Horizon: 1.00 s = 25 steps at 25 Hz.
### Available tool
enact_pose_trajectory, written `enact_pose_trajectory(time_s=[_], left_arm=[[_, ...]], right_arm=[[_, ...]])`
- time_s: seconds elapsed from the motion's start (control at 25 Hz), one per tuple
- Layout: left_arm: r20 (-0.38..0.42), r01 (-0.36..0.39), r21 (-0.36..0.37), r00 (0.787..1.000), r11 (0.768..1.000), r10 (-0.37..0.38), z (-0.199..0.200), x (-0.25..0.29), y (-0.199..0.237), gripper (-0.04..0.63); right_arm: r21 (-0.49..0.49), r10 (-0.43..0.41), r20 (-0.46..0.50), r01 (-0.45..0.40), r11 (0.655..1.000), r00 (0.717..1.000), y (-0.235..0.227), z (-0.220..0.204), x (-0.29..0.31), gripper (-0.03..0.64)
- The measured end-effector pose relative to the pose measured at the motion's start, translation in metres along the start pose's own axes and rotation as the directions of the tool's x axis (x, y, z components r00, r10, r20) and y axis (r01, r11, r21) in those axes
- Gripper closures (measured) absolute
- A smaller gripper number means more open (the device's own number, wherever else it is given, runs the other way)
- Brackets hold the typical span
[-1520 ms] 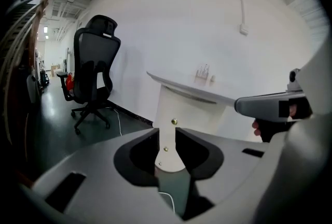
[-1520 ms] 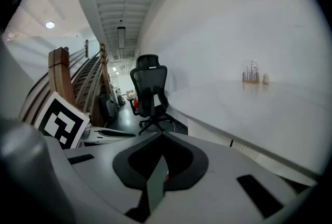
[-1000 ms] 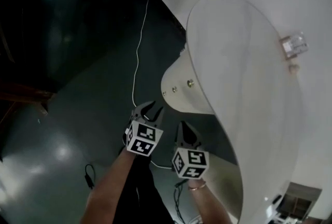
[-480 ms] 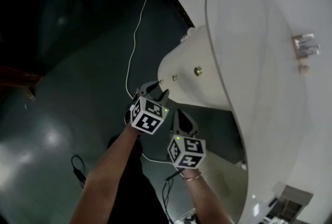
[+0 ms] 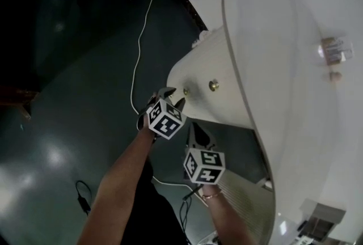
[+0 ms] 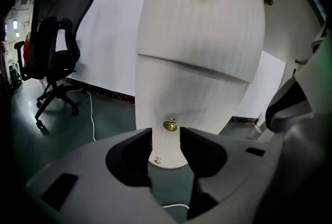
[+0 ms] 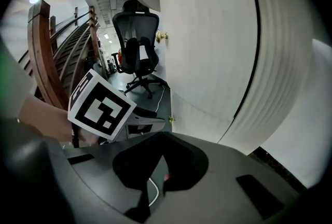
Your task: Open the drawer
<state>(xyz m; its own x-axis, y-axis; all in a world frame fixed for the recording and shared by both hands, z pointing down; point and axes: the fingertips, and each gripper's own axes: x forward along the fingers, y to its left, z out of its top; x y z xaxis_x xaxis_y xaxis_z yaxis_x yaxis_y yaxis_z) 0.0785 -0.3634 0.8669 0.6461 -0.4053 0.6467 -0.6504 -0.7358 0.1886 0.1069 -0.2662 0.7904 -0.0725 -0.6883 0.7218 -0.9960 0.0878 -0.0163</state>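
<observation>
Two-gripper approach to the shut, pale wooden lower drawer (image 6: 179, 96).
Aims left hand-held gripper (image 6: 166, 140), jaws opening and empty, at the small round brass knob (image 6: 169, 125) framed between them, ready for pinching and pulling. Holds right hand-held gripper (image 7: 158, 171) just behind, jaws nearly together on nothing, apparently spare. Cannot judge gap from jaws to knob; drawer's sides and runners hidden.

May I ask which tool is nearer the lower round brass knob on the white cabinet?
Left. The left tool, jaws opening and empty, points at the brass knob just ahead; the right tool hangs back.
</observation>
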Motion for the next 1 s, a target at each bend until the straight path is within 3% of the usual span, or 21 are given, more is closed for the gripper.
enact_pose_trajectory(time_s=[0.52, 0.64, 1.0], left_arm=[[-0.085, 0.082, 0.105, 0.994, 0.991, -0.073, 0.011, 0.040, -0.005, 0.456], [-0.094, 0.103, 0.101, 0.991, 0.990, -0.093, 0.010, 0.042, -0.007, 0.489], [-0.115, 0.080, 0.033, 0.991, 0.996, -0.075, 0.008, 0.038, -0.006, 0.495]], right_arm=[[0.010, -0.003, -0.028, 0.003, 1.000, 1.000, -0.016, -0.009, 0.010, 0.614], [0.007, -0.006, -0.029, 0.006, 1.000, 1.000, -0.019, -0.011, 0.010, 0.614], [0.034, -0.009, -0.046, 0.010, 0.999, 0.999, -0.017, -0.018, -0.005, 0.614]])
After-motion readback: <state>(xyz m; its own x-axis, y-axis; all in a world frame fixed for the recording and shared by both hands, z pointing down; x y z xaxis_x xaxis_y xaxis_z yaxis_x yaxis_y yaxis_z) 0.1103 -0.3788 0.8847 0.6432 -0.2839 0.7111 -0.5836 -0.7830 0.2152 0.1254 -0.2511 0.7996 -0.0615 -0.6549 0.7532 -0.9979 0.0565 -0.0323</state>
